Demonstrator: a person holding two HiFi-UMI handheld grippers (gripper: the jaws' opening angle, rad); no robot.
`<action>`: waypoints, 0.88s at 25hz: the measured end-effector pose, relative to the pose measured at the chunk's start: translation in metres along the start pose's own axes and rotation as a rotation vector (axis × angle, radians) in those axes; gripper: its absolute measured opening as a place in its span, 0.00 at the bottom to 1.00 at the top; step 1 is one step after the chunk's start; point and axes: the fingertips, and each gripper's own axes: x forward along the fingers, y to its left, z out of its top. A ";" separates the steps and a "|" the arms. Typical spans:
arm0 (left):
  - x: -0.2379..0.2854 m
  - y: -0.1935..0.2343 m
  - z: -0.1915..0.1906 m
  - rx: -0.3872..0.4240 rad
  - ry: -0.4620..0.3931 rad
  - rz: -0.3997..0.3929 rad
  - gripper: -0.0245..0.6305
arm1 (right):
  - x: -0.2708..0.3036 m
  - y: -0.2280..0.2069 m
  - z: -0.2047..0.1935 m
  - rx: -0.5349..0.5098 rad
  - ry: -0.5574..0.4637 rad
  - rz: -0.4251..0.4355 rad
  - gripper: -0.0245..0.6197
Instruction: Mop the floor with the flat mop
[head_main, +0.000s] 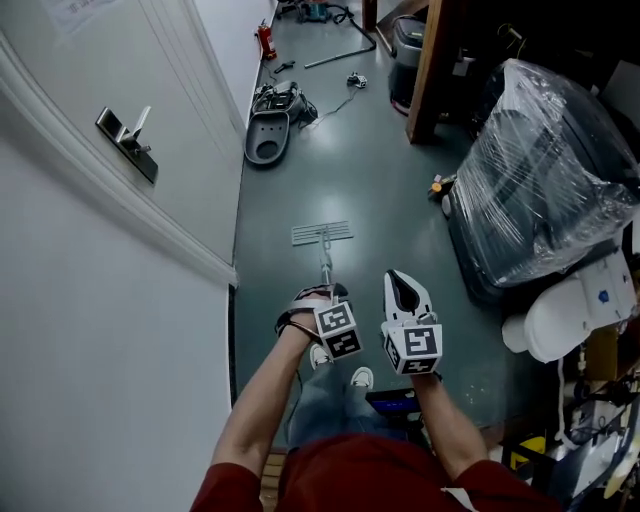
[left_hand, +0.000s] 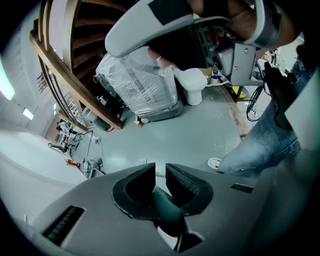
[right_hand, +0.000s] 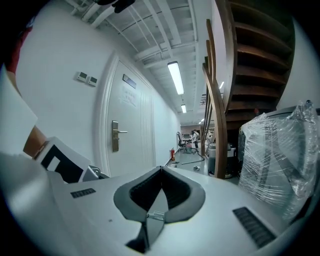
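The flat mop's grey head (head_main: 321, 233) lies on the grey floor ahead of my feet, its thin handle (head_main: 326, 262) running back to my left gripper (head_main: 322, 294). In the left gripper view the jaws are closed on the dark green handle grip (left_hand: 165, 206), which sits between the pads; left gripper (left_hand: 160, 175). My right gripper (head_main: 401, 289) is held beside the left one, pointing forward and apart from the mop. In the right gripper view its jaws meet with nothing between them; right gripper (right_hand: 161, 170).
A white door with a lever handle (head_main: 128, 137) fills the left. A plastic-wrapped bulk (head_main: 545, 170) and a white toilet (head_main: 575, 312) stand at the right. A wooden post (head_main: 430, 70), a grey device (head_main: 270, 133), a red extinguisher (head_main: 265, 40) and loose cables lie further down the corridor.
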 end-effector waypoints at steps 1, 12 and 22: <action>-0.003 -0.009 0.000 -0.001 0.000 -0.001 0.15 | -0.006 0.001 -0.004 0.006 0.006 0.000 0.06; -0.043 -0.085 -0.018 0.010 -0.012 -0.014 0.15 | -0.066 0.051 -0.018 0.012 0.006 -0.003 0.06; -0.087 -0.156 -0.052 0.030 -0.034 -0.034 0.15 | -0.129 0.122 -0.026 -0.013 0.001 -0.011 0.07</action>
